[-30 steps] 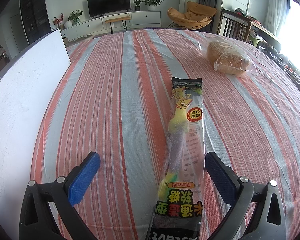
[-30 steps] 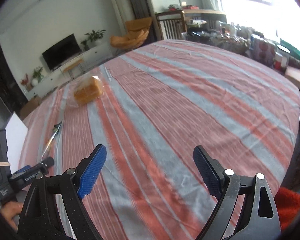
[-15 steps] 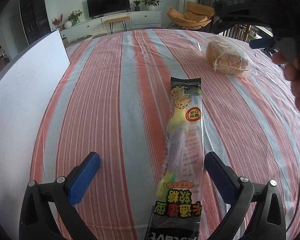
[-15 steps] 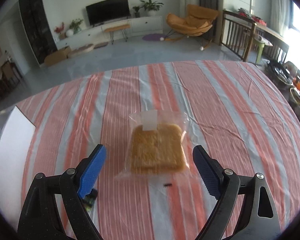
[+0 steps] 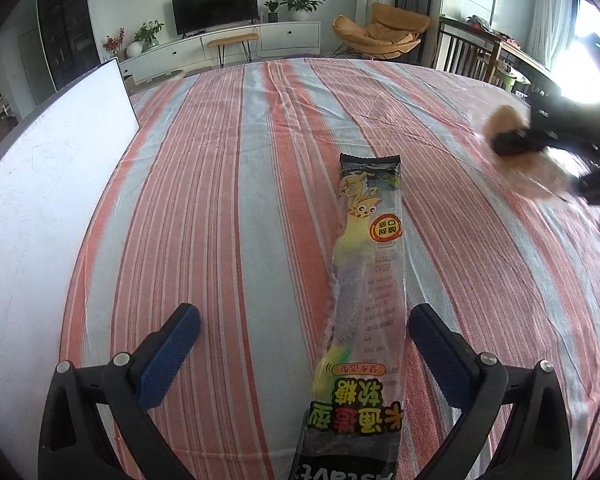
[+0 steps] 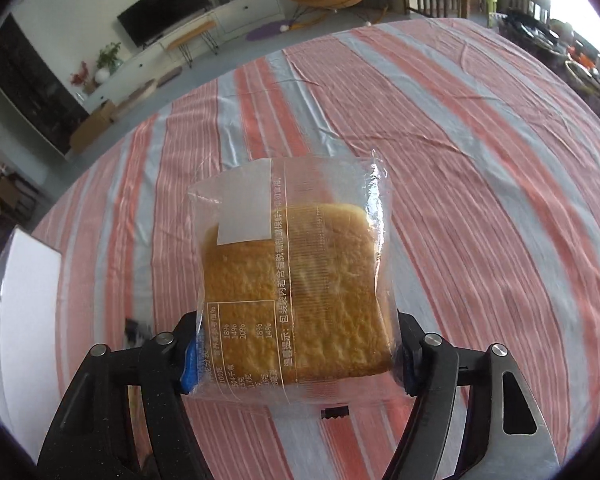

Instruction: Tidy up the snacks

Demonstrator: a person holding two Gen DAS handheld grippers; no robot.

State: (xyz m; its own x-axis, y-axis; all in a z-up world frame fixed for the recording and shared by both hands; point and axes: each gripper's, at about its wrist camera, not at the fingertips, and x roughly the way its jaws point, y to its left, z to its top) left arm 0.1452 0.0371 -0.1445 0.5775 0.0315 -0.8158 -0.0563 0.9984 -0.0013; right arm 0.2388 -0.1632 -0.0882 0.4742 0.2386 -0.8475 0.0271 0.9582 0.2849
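A long gummy candy packet (image 5: 364, 292) lies lengthwise on the striped tablecloth. My left gripper (image 5: 304, 344) is open, its blue-padded fingers (image 5: 168, 356) on either side of the packet's near end, not touching it. My right gripper (image 6: 296, 352) is shut on a clear bag holding a slice of bread (image 6: 296, 292), held above the cloth. In the left wrist view the bagged bread (image 5: 516, 148) and the right gripper (image 5: 548, 136) appear blurred at the far right.
A white box (image 5: 40, 184) stands along the table's left edge; it also shows in the right wrist view (image 6: 24, 320). The red and grey striped cloth (image 5: 240, 160) covers the whole table. Chairs and a TV stand lie beyond the far edge.
My right gripper swung round to the bagged bread, closed on it and lifted it off the cloth. My left gripper stayed open over the candy packet.
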